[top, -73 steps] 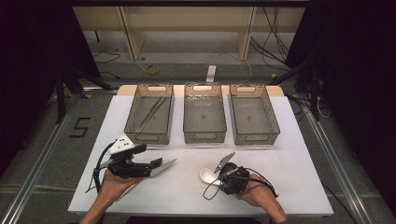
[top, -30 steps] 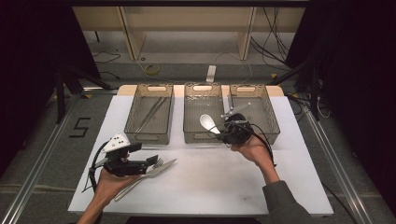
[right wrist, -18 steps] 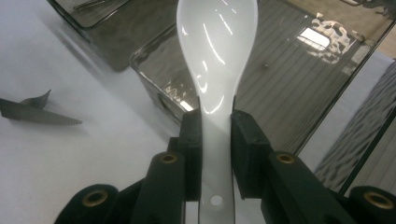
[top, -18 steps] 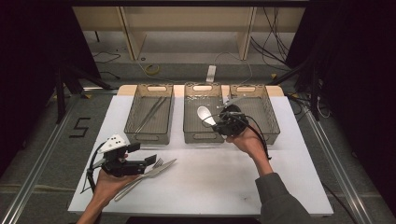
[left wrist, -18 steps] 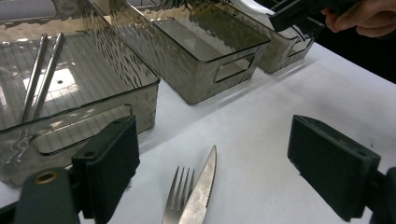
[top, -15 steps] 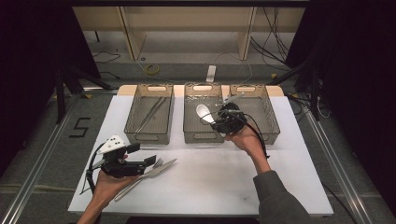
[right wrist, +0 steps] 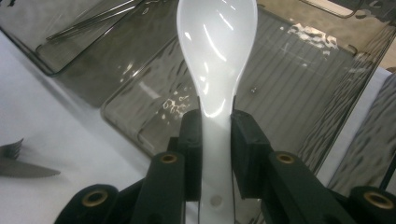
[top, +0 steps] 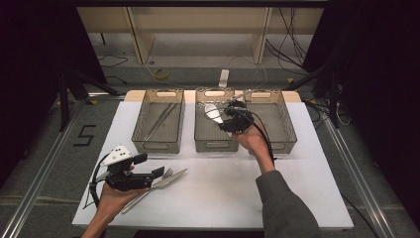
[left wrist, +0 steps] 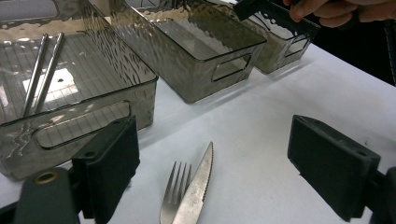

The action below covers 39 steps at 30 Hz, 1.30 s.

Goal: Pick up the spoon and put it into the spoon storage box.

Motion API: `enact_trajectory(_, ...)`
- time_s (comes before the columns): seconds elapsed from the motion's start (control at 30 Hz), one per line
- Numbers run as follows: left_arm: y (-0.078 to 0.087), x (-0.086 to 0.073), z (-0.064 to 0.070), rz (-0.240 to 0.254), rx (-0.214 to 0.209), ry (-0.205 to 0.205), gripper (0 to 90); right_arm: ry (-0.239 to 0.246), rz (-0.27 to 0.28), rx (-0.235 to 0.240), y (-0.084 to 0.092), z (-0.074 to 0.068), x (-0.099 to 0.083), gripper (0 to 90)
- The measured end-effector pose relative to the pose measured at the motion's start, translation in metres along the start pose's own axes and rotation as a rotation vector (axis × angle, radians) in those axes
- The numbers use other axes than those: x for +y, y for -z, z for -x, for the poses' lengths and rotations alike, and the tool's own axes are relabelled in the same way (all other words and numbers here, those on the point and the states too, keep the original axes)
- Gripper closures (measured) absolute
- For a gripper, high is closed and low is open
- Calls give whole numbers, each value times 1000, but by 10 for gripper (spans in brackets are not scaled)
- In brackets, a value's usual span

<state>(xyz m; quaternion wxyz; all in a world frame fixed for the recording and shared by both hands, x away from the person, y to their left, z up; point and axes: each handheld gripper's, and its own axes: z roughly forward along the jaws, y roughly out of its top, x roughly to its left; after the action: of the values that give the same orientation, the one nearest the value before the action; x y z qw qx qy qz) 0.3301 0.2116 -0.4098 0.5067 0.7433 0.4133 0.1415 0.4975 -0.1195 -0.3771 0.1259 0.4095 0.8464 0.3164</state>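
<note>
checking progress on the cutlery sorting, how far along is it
Done: chopsticks lie in the left bin. In hand: the right gripper holds a white spoon over the middle bin. Left: the fork and knife lie on the table between the open left gripper's jaws.

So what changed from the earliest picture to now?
The right gripper carried the white spoon from the near table up over the middle bin, jaws clamped on its handle. The left gripper stayed open by the fork and knife.

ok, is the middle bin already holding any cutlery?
No. In the right gripper view the middle bin shows a bare ribbed floor, with the white spoon held above it in the right gripper.
</note>
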Motion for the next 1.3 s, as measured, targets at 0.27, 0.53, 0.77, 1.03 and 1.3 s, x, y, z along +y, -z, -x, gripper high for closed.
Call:
enact_trajectory(0.27,2,0,0,-2,3,-9,160,-45,-6,-16,-15,1,9,759)
enact_trajectory(0.53,1,0,1,0,0,-9,160,-73,-24,-39,-25,8,13,759)
enact_trajectory(0.77,0,0,2,0,-2,-8,160,-101,-28,-41,-29,11,14,759)
enact_trajectory(1.03,-1,0,3,-5,-6,-14,160,-102,-42,-44,-37,6,16,758)
enact_trajectory(1.3,-1,0,2,-5,-5,-17,160,-92,-74,-6,-49,1,16,692)
